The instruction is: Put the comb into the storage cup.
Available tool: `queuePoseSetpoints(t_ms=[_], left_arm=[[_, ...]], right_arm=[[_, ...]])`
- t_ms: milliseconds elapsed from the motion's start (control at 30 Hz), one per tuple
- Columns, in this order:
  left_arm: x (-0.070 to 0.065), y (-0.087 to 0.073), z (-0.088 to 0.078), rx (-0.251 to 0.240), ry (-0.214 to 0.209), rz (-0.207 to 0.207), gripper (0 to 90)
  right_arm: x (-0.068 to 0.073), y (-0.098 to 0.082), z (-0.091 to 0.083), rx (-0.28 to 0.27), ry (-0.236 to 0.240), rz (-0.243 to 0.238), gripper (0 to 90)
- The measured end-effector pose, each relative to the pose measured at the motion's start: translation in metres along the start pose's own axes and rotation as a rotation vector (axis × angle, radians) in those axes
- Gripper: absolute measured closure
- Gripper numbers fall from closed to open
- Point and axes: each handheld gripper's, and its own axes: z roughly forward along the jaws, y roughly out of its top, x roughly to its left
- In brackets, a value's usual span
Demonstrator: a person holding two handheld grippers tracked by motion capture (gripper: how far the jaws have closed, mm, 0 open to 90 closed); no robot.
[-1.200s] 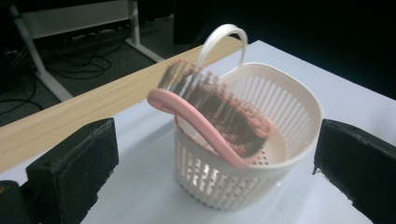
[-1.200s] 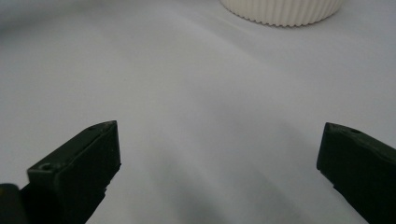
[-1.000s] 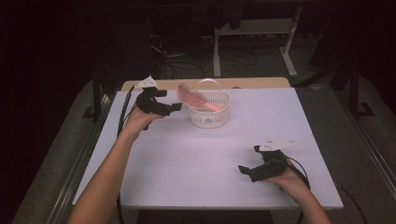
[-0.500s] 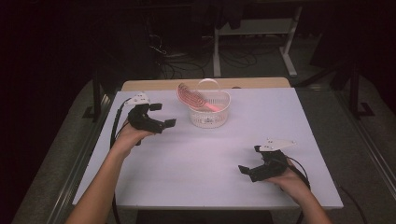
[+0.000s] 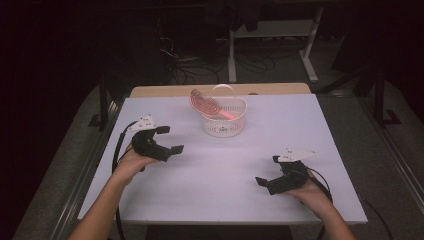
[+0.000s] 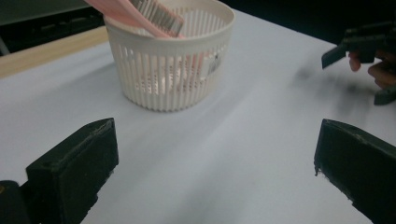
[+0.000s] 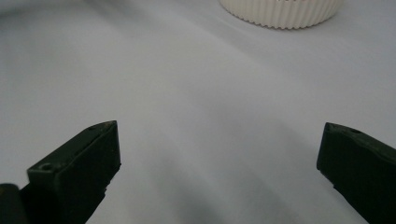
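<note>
A white slatted basket [image 5: 224, 120] stands at the table's far middle, with a pink hairbrush [image 5: 202, 101] leaning out of it to the left. My left gripper [image 5: 170, 140] hovers open at the table's left, well short of the basket, its jaws empty. In the left gripper view the basket [image 6: 168, 70] and the brush [image 6: 152, 11] lie ahead between the wide-open jaws of that gripper [image 6: 215, 163]. My right gripper [image 5: 268, 170] rests open near the front right. In its own view this gripper [image 7: 219, 163] holds nothing and the basket's base [image 7: 280, 11] sits far ahead.
The white table [image 5: 225, 200] has a wooden strip [image 5: 165, 91] along its far edge. On the dark floor beyond lie cables and a desk frame [image 5: 270, 30]. The right hand and its gripper [image 6: 362, 44] appear far off in the left gripper view.
My left gripper has drawn back from beside the basket toward the near left of the table. The right gripper and the basket have stayed put.
</note>
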Motion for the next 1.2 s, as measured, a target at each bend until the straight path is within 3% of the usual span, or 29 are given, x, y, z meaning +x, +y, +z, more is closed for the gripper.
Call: queuePoseSetpoints(t_ms=[633,1200], left_arm=[[-0.019,-0.037,-0.027,-0.013,0.0,0.008,0.0],[-0.031,-0.066,-0.029,0.024,-0.015,-0.001,0.0]], right_arm=[[0.001,0.001,-0.002,-0.001,-0.002,-0.006,0.0],[0.003,0.014,-0.016,-0.053,0.003,-0.02,0.0]])
